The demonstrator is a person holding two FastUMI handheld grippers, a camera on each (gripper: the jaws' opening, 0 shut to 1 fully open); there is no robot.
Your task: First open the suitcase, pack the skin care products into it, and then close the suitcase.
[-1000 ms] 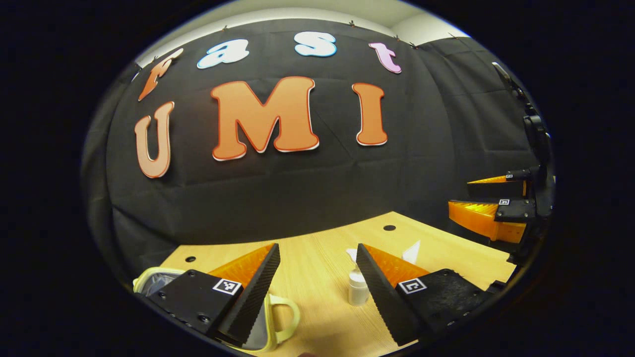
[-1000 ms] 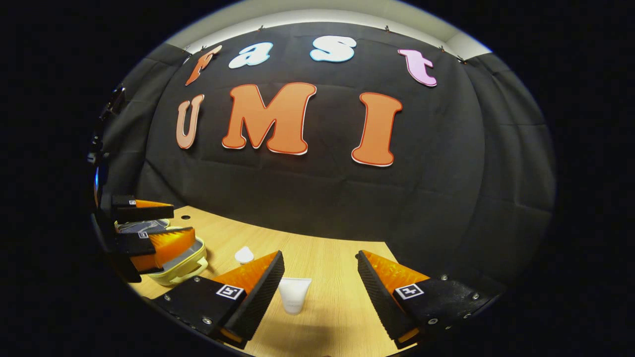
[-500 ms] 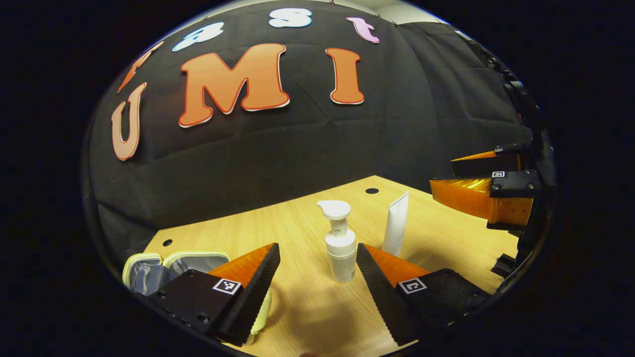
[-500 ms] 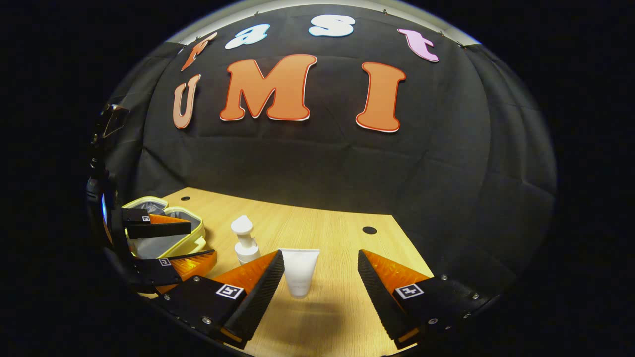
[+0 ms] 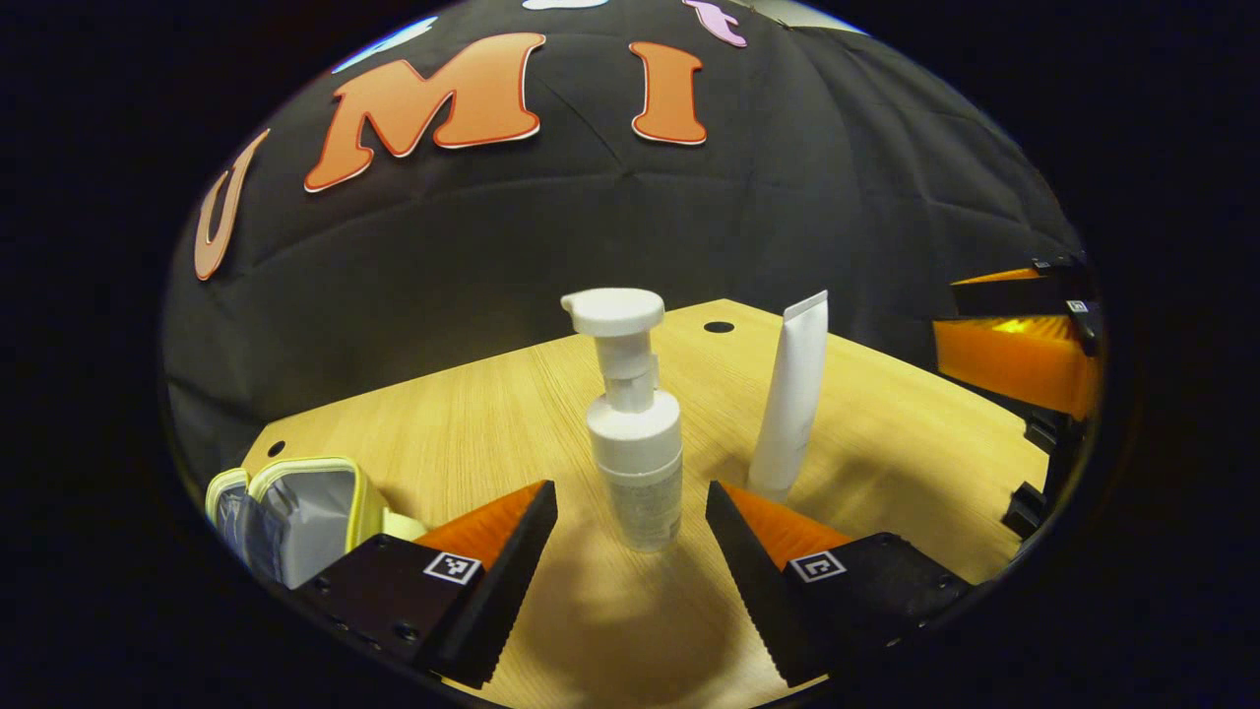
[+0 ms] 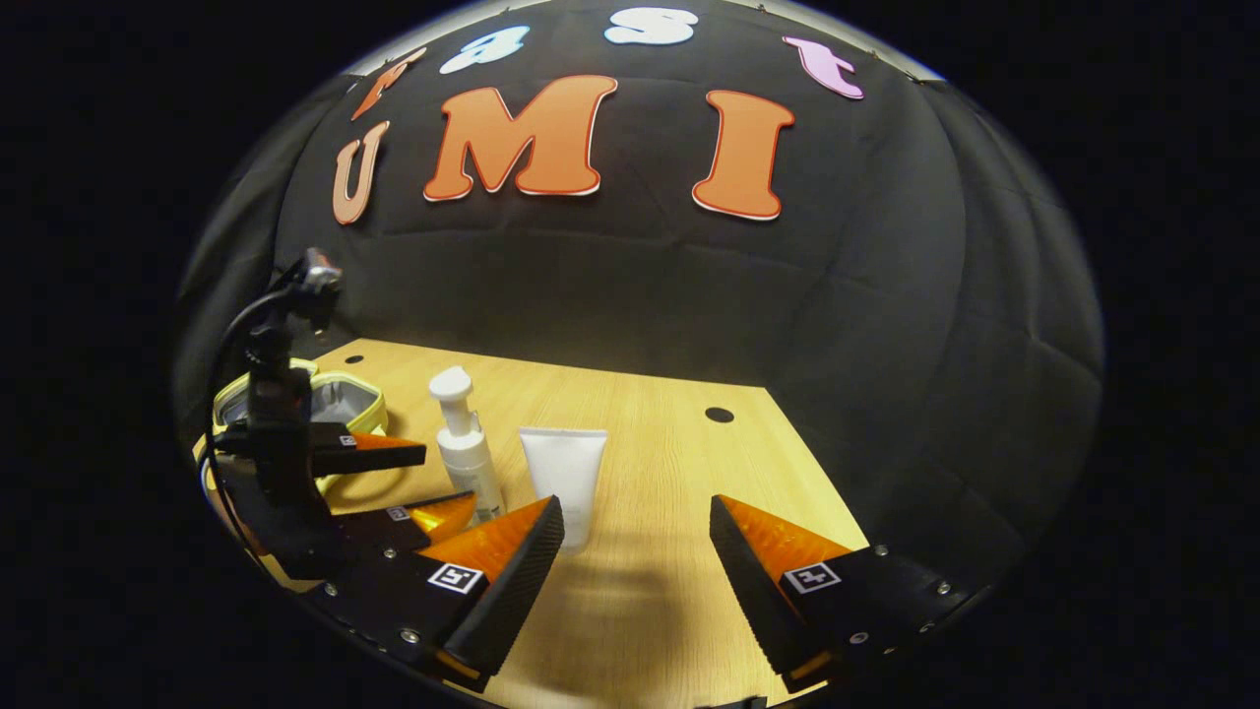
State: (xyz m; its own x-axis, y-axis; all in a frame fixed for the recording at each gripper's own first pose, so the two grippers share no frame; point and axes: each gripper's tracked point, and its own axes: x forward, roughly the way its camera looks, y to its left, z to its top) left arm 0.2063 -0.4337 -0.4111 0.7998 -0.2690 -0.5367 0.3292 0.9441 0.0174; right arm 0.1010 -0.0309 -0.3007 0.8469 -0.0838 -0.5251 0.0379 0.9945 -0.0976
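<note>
Wooden tabletop carries an upright pump bottle and tube; the suitcase lies open nearby. Left tongs gape empty around the bottle; right tongs likewise empty. Bottle looks light, rigid, tippy: grip its body.

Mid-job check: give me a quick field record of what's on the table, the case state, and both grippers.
case: small yellow-rimmed suitcase, lid open, grey lining showing, at the table's left end
pump bottle: pump bottle upright, on the table
tube: white tube standing on its cap, beside the bottle
packed so far: neither product is in the case
left gripper: left gripper open, bottle just ahead of its tips, untouched
right gripper: right gripper open, tube ahead, nearer its left finger
surface: wooden table
</note>
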